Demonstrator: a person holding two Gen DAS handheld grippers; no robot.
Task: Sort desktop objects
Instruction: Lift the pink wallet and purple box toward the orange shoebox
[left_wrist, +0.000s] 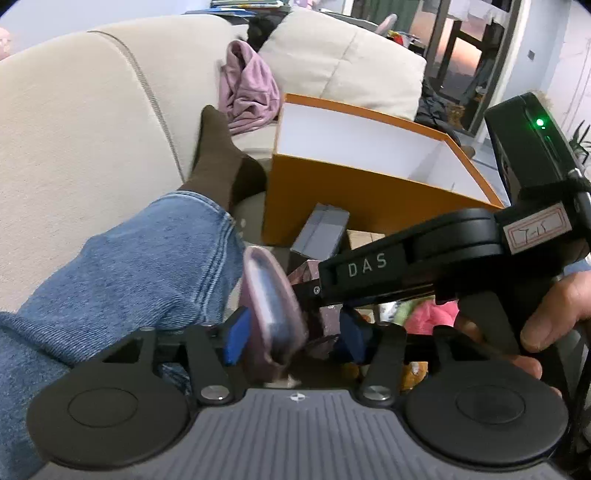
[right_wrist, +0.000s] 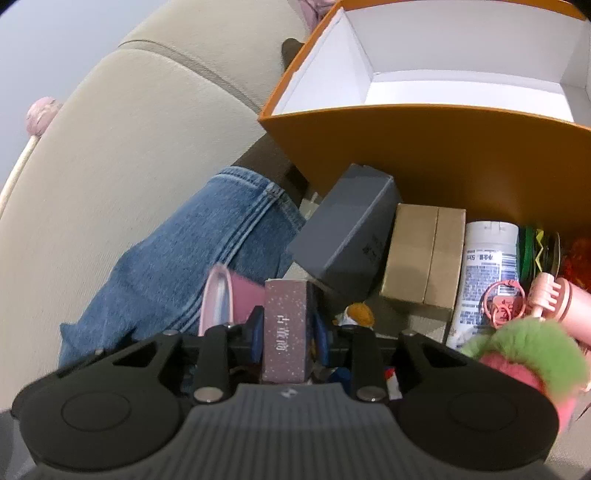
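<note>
My left gripper (left_wrist: 291, 336) has a flat pink case (left_wrist: 271, 306) between its blue pads (left_wrist: 236, 341); the left pad touches it, the right pad stands off. The case also shows in the right wrist view (right_wrist: 221, 295). My right gripper (right_wrist: 286, 332) is shut on a speckled purple box (right_wrist: 286, 328) with white lettering, held upright. That gripper crosses the left wrist view (left_wrist: 424, 258). An orange box (right_wrist: 424, 147) with an empty white inside (right_wrist: 461, 88) stands behind; it also shows in the left wrist view (left_wrist: 369, 192).
A grey box (right_wrist: 347, 229), a tan box (right_wrist: 424, 254), a white bottle (right_wrist: 484, 269), pink key rings (right_wrist: 502, 302) and a green-pink plush (right_wrist: 528, 350) lie before the orange box. My jeans leg (left_wrist: 129, 266) and a beige sofa (left_wrist: 92, 129) lie left.
</note>
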